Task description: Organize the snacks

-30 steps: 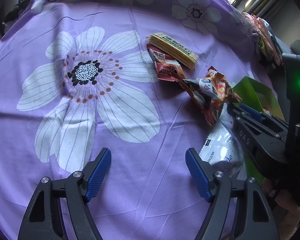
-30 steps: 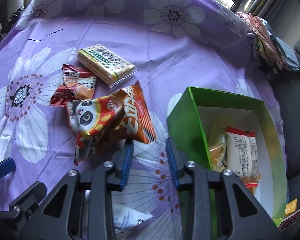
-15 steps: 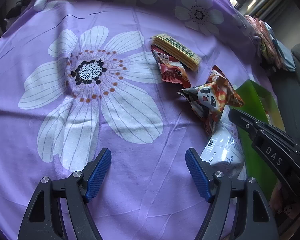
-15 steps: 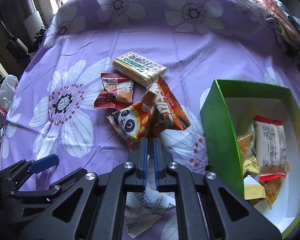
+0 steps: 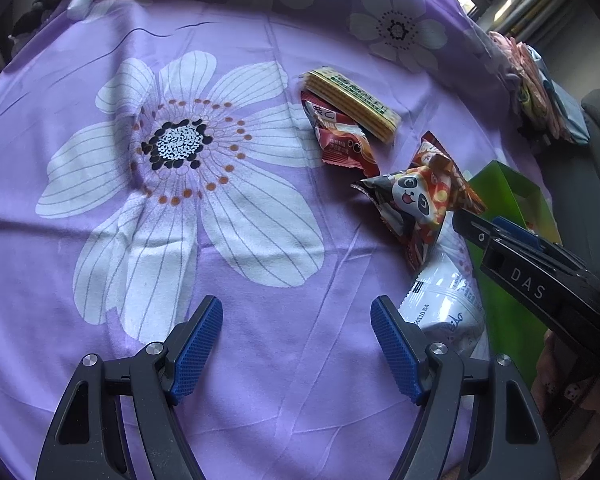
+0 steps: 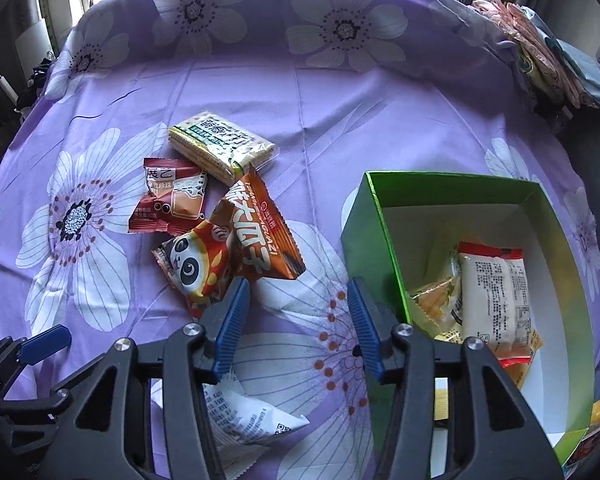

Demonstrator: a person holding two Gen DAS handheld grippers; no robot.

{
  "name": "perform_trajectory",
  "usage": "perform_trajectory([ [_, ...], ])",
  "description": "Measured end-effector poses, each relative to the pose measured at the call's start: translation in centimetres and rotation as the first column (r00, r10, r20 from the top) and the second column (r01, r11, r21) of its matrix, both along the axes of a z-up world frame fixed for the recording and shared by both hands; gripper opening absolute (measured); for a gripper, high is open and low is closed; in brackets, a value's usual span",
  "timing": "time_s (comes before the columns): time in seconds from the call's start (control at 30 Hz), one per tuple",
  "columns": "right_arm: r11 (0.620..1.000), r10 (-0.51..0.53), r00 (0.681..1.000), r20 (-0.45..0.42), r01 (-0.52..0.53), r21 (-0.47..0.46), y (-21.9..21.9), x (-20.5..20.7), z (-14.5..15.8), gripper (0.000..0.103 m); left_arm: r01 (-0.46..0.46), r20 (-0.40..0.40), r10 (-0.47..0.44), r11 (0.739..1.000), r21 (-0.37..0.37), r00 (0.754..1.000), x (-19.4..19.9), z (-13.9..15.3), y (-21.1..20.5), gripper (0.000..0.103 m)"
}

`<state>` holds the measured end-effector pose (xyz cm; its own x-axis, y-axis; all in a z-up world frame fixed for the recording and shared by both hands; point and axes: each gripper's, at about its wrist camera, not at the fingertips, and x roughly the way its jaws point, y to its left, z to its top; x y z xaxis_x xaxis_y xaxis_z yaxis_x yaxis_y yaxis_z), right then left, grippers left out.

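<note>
An orange panda snack bag (image 6: 228, 264) lies on the purple flowered cloth, just ahead of my right gripper (image 6: 296, 312), which is open and empty. The bag also shows in the left wrist view (image 5: 416, 208). Behind it lie a small red packet (image 6: 172, 200) and a yellow cracker pack (image 6: 220, 148). A white packet (image 6: 240, 412) lies under the right gripper. A green box (image 6: 372, 248) to the right holds several snacks. My left gripper (image 5: 296, 336) is open and empty over bare cloth, left of the white packet (image 5: 448, 300).
A pile of folded fabrics (image 6: 548, 44) sits at the far right edge of the cloth. The cloth (image 5: 180, 184) spreads wide to the left of the snacks. The green box (image 5: 512, 196) stands close behind the right gripper's body.
My right gripper was shut half a second ago and has opened wide. It has moved in closer to the panda bag. The left gripper has stayed open and nearly still.
</note>
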<state>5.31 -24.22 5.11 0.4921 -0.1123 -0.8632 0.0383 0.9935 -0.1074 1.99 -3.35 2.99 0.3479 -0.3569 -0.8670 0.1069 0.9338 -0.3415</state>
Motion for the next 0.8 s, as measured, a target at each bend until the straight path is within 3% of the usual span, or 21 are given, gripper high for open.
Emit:
perform_trajectory([
  [0.23,0.996,0.026,1.0,-0.016,-0.028,-0.086,0.8,1.4,-0.6,0.052,-0.004,-0.007,0.004,1.0,-0.011,1.0,0.0,0.0,0.1,0.077],
  [0.33,0.989,0.03,0.999,-0.026,-0.033,-0.143,1.2,1.9,-1.1,0.059,-0.004,-0.009,0.003,1.0,-0.011,1.0,0.0,0.0,0.1,0.077],
  [0.4,0.985,0.049,0.998,-0.037,-0.055,-0.161,1.5,2.1,-1.5,0.069,-0.002,-0.01,0.002,1.0,-0.012,1.0,0.0,0.0,0.1,0.077],
  [0.53,0.983,0.05,0.998,-0.039,-0.056,-0.173,1.6,2.1,-1.6,0.069,0.002,-0.011,-0.002,1.0,-0.014,1.0,0.0,0.1,0.1,0.077],
  [0.63,0.984,0.06,0.997,-0.057,-0.068,-0.163,1.7,1.9,-1.9,0.04,0.001,-0.013,-0.002,1.0,-0.015,1.0,0.0,0.0,0.2,0.077],
  [0.7,0.962,-0.024,0.999,-0.026,0.016,-0.274,1.5,1.8,-2.1,0.009,-0.001,-0.013,0.0,1.0,-0.017,1.0,0.0,0.0,0.2,0.077],
  [0.73,0.956,-0.042,0.999,-0.015,0.036,-0.29,1.2,1.7,-2.0,0.009,-0.002,-0.014,0.001,1.0,-0.02,1.0,-0.1,0.1,0.2,0.077],
  [0.8,0.982,0.003,1.0,-0.015,-0.006,-0.19,0.9,1.1,-1.3,0.006,-0.002,-0.014,0.002,1.0,-0.023,1.0,-0.1,0.1,0.3,0.077],
])
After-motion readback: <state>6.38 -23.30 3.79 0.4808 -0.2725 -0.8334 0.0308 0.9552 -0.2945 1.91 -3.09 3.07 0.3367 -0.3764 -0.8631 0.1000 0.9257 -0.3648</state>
